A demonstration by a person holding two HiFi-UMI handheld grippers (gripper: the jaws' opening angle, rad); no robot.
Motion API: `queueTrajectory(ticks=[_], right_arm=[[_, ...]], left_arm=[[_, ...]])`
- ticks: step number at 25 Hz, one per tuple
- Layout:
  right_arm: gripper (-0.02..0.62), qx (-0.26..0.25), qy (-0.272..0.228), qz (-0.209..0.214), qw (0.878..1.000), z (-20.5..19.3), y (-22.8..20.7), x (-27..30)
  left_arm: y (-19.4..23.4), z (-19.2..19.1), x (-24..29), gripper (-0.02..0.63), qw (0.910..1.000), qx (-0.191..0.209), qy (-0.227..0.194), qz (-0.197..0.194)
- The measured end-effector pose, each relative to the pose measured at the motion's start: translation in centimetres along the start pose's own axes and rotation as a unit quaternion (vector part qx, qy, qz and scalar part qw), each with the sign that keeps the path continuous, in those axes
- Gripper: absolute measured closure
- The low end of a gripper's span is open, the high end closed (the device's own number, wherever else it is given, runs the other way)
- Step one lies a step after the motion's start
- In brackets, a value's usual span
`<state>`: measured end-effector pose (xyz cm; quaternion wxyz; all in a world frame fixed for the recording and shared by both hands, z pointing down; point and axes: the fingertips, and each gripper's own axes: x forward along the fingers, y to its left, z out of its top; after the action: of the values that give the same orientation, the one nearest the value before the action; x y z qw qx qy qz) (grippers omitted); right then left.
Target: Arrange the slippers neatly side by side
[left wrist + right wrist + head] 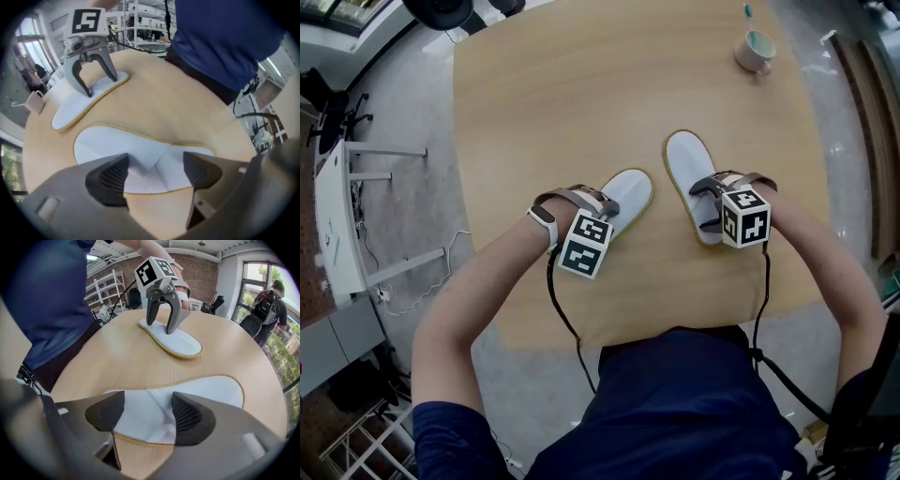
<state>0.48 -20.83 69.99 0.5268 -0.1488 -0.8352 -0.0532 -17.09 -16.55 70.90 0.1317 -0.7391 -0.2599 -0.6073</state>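
Observation:
Two flat white slippers with yellow edging lie on the round wooden table (pixel 544 103). The left slipper (pixel 630 192) is angled toward the upper right. The right slipper (pixel 684 164) points away from me and leans slightly left. A gap of bare wood separates them. My left gripper (pixel 602 208) stands over the left slipper's (pixel 117 145) heel half, jaws open, with its folded upper lying between the pads (pixel 110 176). My right gripper (pixel 708 202) straddles the right slipper (pixel 206 390) in the same way, also open. Each gripper view shows the other gripper (pixel 101 86) (pixel 160 327) over its own slipper.
A mug (pixel 757 52) holding a toothbrush stands at the table's far right. The near table edge runs just in front of my body. A white desk (pixel 333 225) and cables are on the floor at left. A person with a backpack (pixel 262 315) stands beyond the table.

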Motion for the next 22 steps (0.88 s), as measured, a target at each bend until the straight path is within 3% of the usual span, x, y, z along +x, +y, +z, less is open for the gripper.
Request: queueTrajectory(ticks=[3, 6, 9, 12, 22], right_arm=[[0.267, 0.010, -0.005, -0.006, 1.000, 0.6, 0.4, 0.1], [0.267, 0.028, -0.012, -0.014, 0.999, 1.0, 1.0, 0.4], [0.267, 0.050, -0.017, -0.026, 0.998, 1.4, 1.3, 0.6], [0.267, 0.069, -0.026, -0.038, 0.997, 2.1, 1.8, 0.9], [0.267, 0.097, -0.044, -0.056, 0.993, 4.1, 3.9, 2.1]], left_arm=[[-0.3, 0.5, 0.2, 0.233, 0.9995, -0.025, -0.009, 0.018], [-0.1, 1.4, 0.4, 0.235, 0.9945, -0.094, -0.025, 0.039], [0.2, 2.3, 0.6, 0.235, 0.9821, -0.173, -0.040, 0.062], [0.4, 2.9, 0.7, 0.235, 0.9692, -0.228, -0.048, 0.080], [0.9, 5.7, 1.2, 0.235, 0.9215, -0.359, -0.085, 0.121]])
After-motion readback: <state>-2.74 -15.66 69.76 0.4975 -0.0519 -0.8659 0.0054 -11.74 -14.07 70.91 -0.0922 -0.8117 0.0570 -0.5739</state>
